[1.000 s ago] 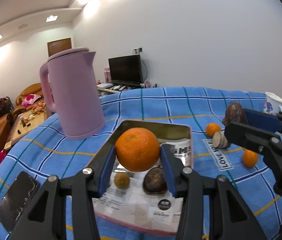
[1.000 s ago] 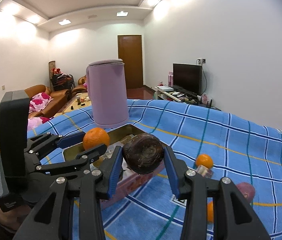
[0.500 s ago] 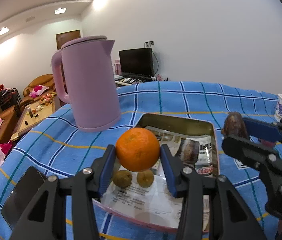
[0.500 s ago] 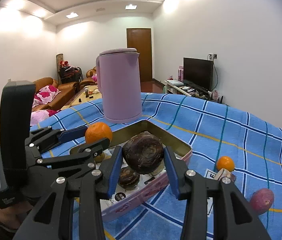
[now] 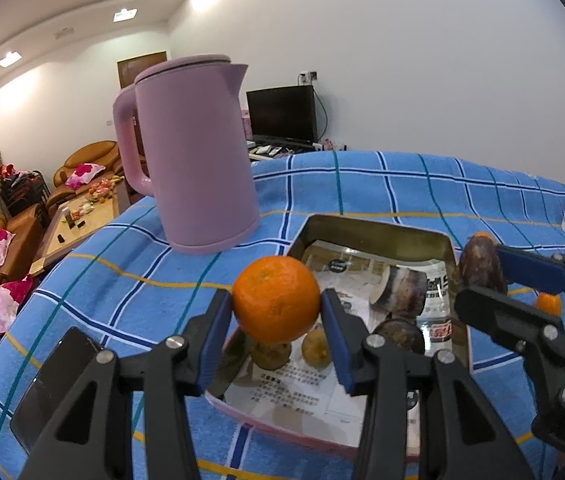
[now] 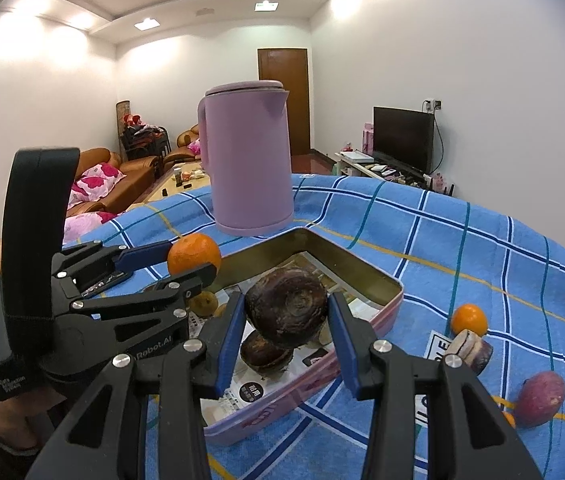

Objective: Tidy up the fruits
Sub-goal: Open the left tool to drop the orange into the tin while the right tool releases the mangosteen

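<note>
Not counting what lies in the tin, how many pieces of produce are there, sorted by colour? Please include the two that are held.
Orange: 3, the held orange and two small oranges
Dark brown: 1, the held root
Purple: 1, the whole tuber
Purple with pale cut face: 1, the cut piece
Total: 6

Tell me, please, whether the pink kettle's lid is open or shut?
Shut. The kettle stands upright on the cloth and its lid lies flat on the rim, with no gap showing.
</note>
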Motion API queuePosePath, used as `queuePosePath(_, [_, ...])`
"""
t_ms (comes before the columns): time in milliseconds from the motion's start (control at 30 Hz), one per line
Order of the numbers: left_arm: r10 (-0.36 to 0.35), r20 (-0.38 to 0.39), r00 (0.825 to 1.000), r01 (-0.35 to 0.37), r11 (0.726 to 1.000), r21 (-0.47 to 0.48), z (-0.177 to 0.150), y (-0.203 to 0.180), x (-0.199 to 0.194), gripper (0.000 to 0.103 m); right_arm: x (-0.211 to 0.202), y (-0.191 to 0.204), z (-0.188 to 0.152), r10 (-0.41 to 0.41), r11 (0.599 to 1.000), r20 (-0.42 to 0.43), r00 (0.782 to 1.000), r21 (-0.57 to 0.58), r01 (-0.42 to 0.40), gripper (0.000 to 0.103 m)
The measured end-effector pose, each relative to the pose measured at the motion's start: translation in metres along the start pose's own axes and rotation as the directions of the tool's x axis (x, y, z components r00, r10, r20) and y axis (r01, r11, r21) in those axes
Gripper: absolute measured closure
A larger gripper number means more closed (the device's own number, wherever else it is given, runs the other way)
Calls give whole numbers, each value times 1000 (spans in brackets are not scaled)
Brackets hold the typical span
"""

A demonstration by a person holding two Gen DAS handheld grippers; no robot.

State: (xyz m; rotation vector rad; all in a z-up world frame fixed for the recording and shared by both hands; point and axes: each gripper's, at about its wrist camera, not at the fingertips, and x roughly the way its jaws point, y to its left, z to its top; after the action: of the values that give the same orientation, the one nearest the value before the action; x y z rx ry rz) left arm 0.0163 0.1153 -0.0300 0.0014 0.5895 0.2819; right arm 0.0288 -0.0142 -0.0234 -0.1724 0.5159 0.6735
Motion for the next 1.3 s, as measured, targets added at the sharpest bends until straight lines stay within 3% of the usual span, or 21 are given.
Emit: queuePosePath(1300, [-15, -44, 999, 16, 1000, 24, -9, -3, 16, 55, 24, 8, -15, 26, 1000, -91, 996, -11, -27, 59])
